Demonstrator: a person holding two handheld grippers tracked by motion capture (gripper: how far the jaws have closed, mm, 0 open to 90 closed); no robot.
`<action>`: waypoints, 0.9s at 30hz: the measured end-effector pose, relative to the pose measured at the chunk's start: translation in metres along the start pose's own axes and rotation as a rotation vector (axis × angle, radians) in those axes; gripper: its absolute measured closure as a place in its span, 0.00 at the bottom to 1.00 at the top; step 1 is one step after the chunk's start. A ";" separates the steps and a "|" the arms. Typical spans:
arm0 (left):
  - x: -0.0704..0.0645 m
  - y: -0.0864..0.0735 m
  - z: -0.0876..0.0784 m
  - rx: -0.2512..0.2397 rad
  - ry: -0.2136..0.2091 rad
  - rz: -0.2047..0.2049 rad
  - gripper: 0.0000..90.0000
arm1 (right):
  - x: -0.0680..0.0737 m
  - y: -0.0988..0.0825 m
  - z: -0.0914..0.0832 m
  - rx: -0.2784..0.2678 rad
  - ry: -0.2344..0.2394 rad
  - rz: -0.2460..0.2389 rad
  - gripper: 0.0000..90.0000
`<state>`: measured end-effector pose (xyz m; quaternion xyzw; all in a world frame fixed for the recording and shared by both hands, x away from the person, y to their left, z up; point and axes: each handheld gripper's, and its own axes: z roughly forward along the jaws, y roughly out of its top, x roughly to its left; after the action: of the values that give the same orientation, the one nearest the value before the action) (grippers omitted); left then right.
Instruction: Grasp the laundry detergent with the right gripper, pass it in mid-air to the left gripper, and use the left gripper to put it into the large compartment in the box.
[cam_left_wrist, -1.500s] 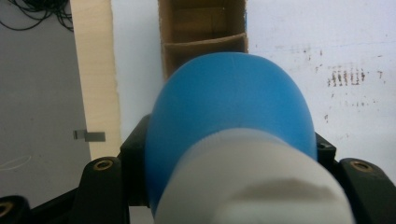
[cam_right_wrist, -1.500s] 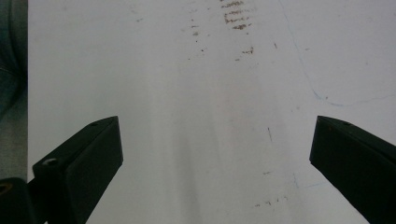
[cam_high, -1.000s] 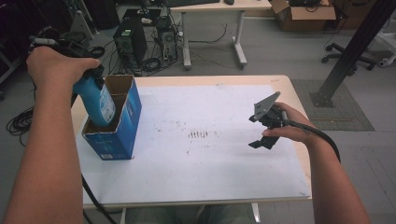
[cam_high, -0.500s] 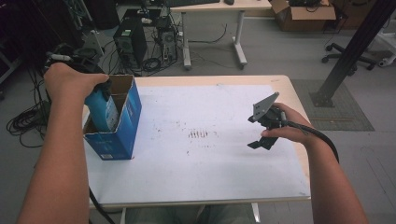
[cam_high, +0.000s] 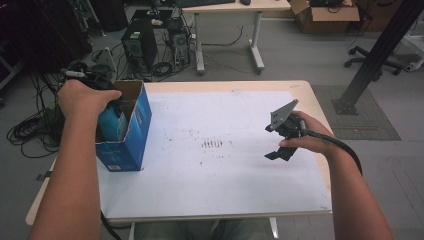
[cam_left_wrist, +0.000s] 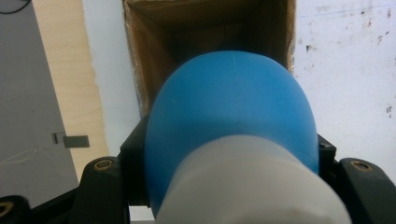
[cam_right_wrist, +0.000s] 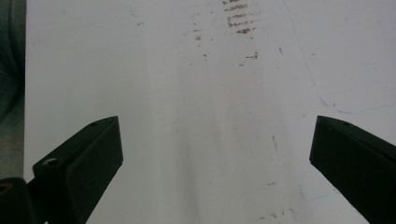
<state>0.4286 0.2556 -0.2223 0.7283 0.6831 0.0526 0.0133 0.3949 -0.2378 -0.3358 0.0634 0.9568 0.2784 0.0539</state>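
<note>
The left hand-held gripper (cam_left_wrist: 224, 186), clamped on the blue bottle (cam_left_wrist: 231, 121), should lower it straight into the blue carton (cam_high: 131, 131), clear of the walls; the right hand-held gripper (cam_right_wrist: 212, 154) hangs wide open, empty.

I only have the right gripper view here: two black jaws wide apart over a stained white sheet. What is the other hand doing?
Observer: The left gripper holds a blue bottle over the open blue box at the table's left side.
Operator: Is the bottle inside the box yet?
Observer: Partly; in the high view its lower end sits below the box's rim, with the hand above.
Operator: Anything already in the box?
Observer: The left gripper view looks past the bottle into brown cardboard walls; the bottom is too dark to tell.
</note>
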 end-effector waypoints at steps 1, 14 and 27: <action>0.000 0.000 0.002 -0.002 0.000 -0.004 0.43 | 0.000 0.000 0.000 0.000 0.001 0.001 0.03; 0.001 -0.003 0.028 0.011 0.003 -0.005 0.43 | -0.001 0.001 0.004 -0.010 0.005 0.003 0.03; 0.001 -0.005 0.050 0.028 0.001 0.002 0.43 | -0.001 0.000 0.007 -0.006 0.009 0.005 0.03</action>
<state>0.4287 0.2598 -0.2726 0.7292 0.6829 0.0435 0.0029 0.3968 -0.2348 -0.3416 0.0645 0.9560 0.2819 0.0490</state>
